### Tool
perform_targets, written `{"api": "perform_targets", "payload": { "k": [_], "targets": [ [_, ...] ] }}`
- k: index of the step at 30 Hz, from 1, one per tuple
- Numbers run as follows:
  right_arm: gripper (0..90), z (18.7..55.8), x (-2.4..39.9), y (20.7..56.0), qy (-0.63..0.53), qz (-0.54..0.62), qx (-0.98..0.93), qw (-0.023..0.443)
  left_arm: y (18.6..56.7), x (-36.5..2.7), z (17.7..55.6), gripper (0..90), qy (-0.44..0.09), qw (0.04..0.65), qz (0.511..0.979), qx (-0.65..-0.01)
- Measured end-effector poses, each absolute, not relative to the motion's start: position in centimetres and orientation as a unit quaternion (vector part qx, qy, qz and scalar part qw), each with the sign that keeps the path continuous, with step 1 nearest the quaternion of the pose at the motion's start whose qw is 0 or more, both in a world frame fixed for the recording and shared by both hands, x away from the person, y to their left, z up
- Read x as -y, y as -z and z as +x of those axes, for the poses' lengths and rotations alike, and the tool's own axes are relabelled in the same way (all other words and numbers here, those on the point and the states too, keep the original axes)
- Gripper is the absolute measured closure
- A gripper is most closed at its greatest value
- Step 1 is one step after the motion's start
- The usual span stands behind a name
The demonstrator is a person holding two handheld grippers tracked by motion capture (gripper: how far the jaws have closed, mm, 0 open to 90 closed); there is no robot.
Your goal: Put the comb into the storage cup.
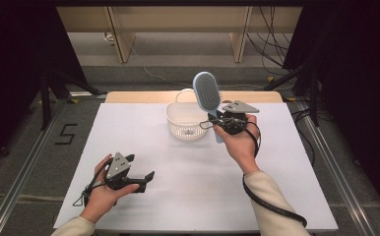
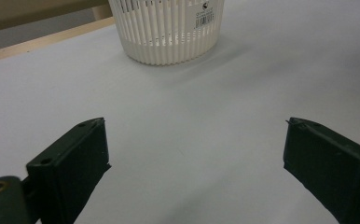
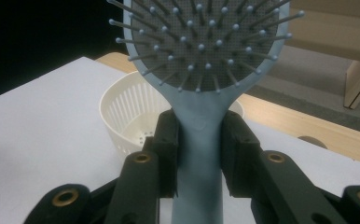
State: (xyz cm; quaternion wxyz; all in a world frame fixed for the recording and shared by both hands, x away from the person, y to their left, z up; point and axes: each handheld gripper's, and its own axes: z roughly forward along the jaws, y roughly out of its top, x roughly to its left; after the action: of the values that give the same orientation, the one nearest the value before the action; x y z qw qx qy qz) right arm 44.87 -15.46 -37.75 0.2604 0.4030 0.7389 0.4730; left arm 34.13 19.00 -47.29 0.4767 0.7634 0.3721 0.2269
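Observation:
A light blue hairbrush (image 1: 206, 91) with a grey bristle pad stands upright above the table, head up, just right of a white slotted basket (image 1: 185, 129). My right gripper (image 1: 217, 121) is shut on its handle; in the right gripper view both pads (image 3: 169, 140) press the handle (image 3: 200, 154) below the brush head (image 3: 206, 42), with the basket (image 3: 122, 121) behind. My left gripper (image 1: 141, 171) rests low at the front left of the white table, open, with nothing between its fingers (image 2: 75, 158). The basket (image 2: 169, 32) stands far ahead of it.
The white tabletop (image 1: 178, 187) has a wooden strip (image 1: 143, 97) along its far edge. Dark stands and cables sit on the floor to both sides. A black cable (image 1: 271, 206) trails from my right gripper along the sleeve.

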Motion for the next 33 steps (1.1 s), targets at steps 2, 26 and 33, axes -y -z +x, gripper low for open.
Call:
{"api": "perform_targets", "payload": {
  "k": [2,26,33],
  "targets": [
    [70.6,45.0,15.4,37.6,-0.474,0.403,-0.738,0.261,47.3,-19.0,34.1,6.4,-0.226,0.477,0.763,-0.372],
    [70.6,45.9,14.9,37.5,-0.476,0.405,-0.735,0.263,47.3,-19.0,34.1,6.5,-0.226,0.479,0.762,-0.373],
    [70.6,46.2,14.8,37.3,-0.478,0.406,-0.733,0.263,47.3,-19.0,34.1,6.4,-0.225,0.479,0.762,-0.373]
  ]
}}
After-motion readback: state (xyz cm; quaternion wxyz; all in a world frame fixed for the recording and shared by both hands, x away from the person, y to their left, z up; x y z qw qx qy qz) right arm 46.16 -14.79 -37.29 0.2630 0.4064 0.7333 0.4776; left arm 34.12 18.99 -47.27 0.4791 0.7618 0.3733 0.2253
